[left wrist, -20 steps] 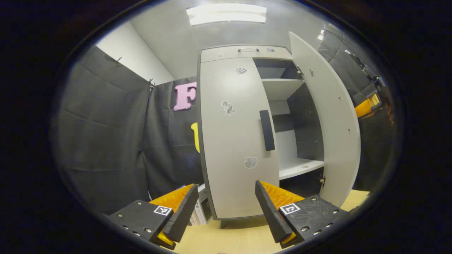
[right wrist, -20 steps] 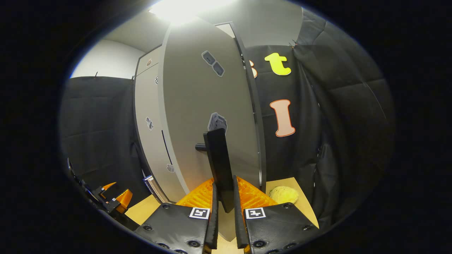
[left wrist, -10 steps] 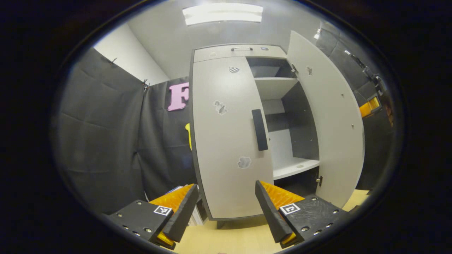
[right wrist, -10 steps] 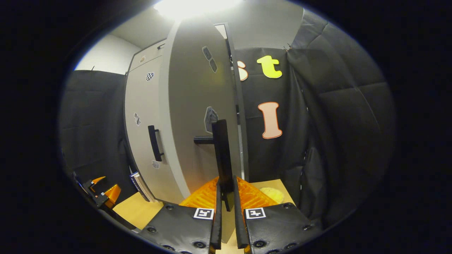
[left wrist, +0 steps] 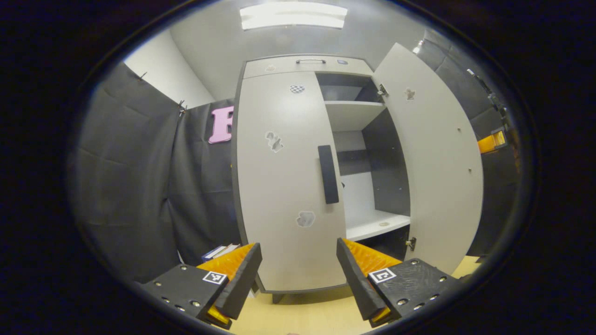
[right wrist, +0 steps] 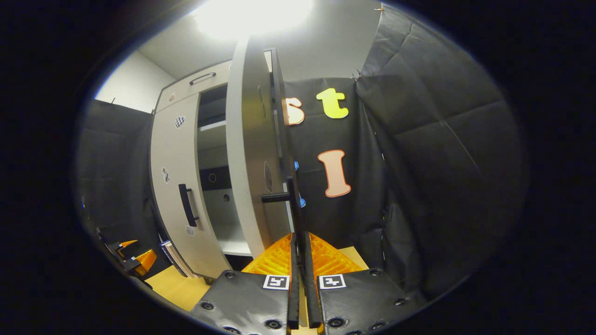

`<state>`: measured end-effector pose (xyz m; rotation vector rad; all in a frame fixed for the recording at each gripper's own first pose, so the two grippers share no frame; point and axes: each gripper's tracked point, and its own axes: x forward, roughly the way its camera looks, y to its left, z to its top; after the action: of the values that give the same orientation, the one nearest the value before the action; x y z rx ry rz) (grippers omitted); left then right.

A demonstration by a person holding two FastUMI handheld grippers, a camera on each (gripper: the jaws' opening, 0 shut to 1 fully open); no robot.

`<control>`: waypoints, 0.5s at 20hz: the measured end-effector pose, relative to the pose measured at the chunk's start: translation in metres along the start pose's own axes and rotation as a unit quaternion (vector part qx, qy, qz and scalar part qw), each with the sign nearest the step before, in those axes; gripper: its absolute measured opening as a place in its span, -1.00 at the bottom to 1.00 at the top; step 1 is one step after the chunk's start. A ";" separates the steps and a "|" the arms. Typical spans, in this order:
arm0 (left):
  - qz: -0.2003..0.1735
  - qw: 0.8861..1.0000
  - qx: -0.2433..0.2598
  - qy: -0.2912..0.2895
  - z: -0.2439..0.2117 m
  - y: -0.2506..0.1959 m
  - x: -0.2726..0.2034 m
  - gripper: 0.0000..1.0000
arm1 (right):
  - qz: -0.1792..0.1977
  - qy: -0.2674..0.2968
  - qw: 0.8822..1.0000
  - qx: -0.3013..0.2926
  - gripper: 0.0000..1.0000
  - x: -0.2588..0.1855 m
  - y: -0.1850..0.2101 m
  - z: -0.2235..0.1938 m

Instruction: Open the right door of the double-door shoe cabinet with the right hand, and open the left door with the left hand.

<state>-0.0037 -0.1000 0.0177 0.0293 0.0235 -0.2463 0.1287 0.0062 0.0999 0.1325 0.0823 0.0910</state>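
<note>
The right gripper [right wrist: 301,298] pinches the right door's handle [right wrist: 294,204]; pulling off-arc could slip it. The left gripper [left wrist: 298,274], fingers spread, might miss the left handle [left wrist: 328,174].

No readable text, labels or numbers

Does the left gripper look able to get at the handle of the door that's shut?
Probably yes. The left gripper is open and faces the closed left door, whose handle stands straight ahead between its fingers, with nothing between them. The open right door swings off to the side, clear of that path.
</note>
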 end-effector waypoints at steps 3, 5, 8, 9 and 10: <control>-0.024 1.000 -0.017 -0.006 0.024 -0.012 0.023 0.89 | -0.019 -0.018 0.999 -0.036 -0.71 -0.005 -0.016 0.003; -0.037 0.999 -0.032 -0.011 0.039 -0.020 0.040 0.89 | -0.031 -0.026 0.997 -0.072 -0.39 -0.010 -0.027 0.004; -0.054 0.997 -0.055 -0.011 0.055 -0.032 0.067 0.89 | -0.043 -0.038 0.991 -0.123 0.60 -0.013 -0.041 0.004; -0.059 0.996 -0.060 -0.010 0.060 -0.035 0.077 0.89 | -0.051 -0.038 0.990 -0.129 0.93 -0.014 -0.046 0.004; -0.062 0.996 -0.063 -0.007 0.064 -0.037 0.086 0.89 | -0.057 -0.037 0.989 -0.131 0.99 -0.018 -0.048 0.002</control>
<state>0.0722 -0.1589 0.0781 -0.0999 0.0259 -0.3692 0.1150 -0.0430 0.0969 -0.1322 0.0037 -0.0177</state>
